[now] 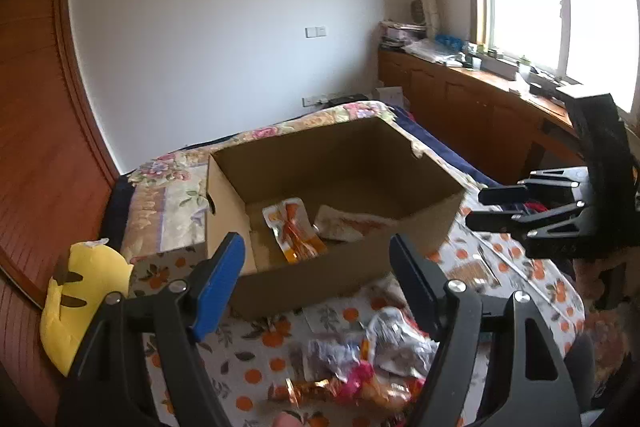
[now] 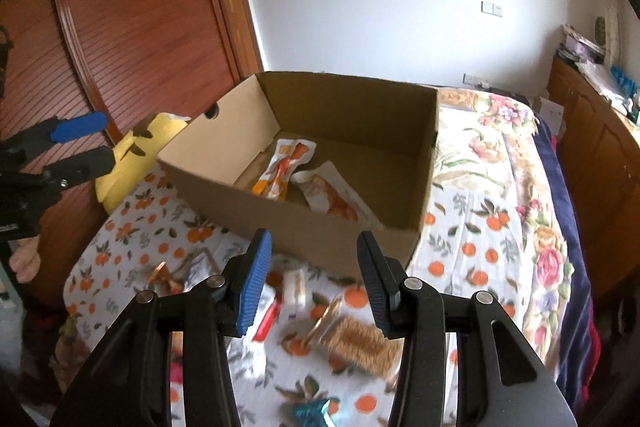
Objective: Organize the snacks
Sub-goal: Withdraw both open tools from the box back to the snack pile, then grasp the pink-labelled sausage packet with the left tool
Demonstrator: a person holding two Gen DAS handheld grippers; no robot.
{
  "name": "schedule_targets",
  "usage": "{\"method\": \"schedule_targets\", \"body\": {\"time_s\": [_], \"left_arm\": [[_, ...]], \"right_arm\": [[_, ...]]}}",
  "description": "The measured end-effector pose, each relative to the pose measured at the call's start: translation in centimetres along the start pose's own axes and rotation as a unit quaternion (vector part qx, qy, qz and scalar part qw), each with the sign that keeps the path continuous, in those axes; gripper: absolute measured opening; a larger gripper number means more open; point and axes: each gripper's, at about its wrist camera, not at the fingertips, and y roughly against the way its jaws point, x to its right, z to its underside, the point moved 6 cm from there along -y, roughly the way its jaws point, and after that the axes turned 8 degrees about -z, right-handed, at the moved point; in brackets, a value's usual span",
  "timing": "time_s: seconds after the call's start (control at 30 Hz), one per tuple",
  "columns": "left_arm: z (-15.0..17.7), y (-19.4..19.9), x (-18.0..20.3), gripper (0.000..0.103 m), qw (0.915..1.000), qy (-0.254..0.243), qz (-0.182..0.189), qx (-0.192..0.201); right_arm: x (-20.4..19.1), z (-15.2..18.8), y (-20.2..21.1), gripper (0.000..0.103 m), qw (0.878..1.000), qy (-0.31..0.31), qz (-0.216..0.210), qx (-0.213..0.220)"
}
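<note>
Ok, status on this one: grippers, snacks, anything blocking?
Left gripper open, right gripper open, both empty. Two packets in box; loose snacks on bed. Nothing blocking.

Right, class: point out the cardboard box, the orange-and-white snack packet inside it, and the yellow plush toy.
cardboard box (image 2: 280,223), right wrist view, near outer wall.
orange-and-white snack packet (image 2: 286,163), right wrist view, middle of the wrapper.
yellow plush toy (image 1: 86,291), left wrist view, its yellow face.

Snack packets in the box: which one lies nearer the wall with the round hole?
The narrow orange-and-white packet. It lies close to that wall of the cardboard box; the wider white packet lies farther away.
</note>
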Motion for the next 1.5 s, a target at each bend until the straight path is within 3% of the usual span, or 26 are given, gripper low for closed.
{"method": "schedule_targets", "body": {"time_s": [0.2, 0.37, 0.7, 0.97, 1.37, 1.43, 1.47, 1.5], "left_arm": [[4.2, 0.8, 0.9, 0.075, 0.9981, 0.032, 0.044, -0.030], [7.3, 1.1, 2.2, 0.075, 0.9981, 0.035, 0.042, -0.028], [13.5, -1.4, 3.9, 0.075, 0.9926, 0.080, 0.039, -0.082], [16.2, -3.2, 5.6, 0.075, 0.9854, 0.110, 0.045, -0.122], [17.2, -5.6, 6.4, 0.074, 0.9781, 0.136, 0.013, -0.157], [17.3, -5.8, 6.4, 0.066, 0.9769, 0.141, 0.013, -0.160], [17.4, -5.8, 6.3, 0.053, 0.9766, 0.144, 0.013, -0.160], [17.5, -6.0, 6.4, 0.049, 0.9760, 0.143, 0.012, -0.164]], "right_arm": [[-0.5, 3.7, 1.4, 0.053, 1.000, 0.001, 0.014, 0.002], [-0.5, 7.5, 1.5, 0.062, 1.000, -0.004, 0.016, -0.004], [0.6, 14.8, -1.3, 0.062, 0.999, -0.011, 0.022, -0.044], [0.9, 17.2, -2.4, 0.062, 0.998, 0.002, 0.019, -0.056], [0.5, 17.9, -3.5, 0.064, 0.996, 0.042, 0.041, -0.064], [0.6, 18.0, -3.5, 0.064, 0.996, 0.042, 0.039, -0.063], [0.7, 18.0, -3.4, 0.064, 0.997, 0.040, 0.037, -0.063], [0.7, 18.0, -3.4, 0.064, 0.997, 0.039, 0.034, -0.062]]}}
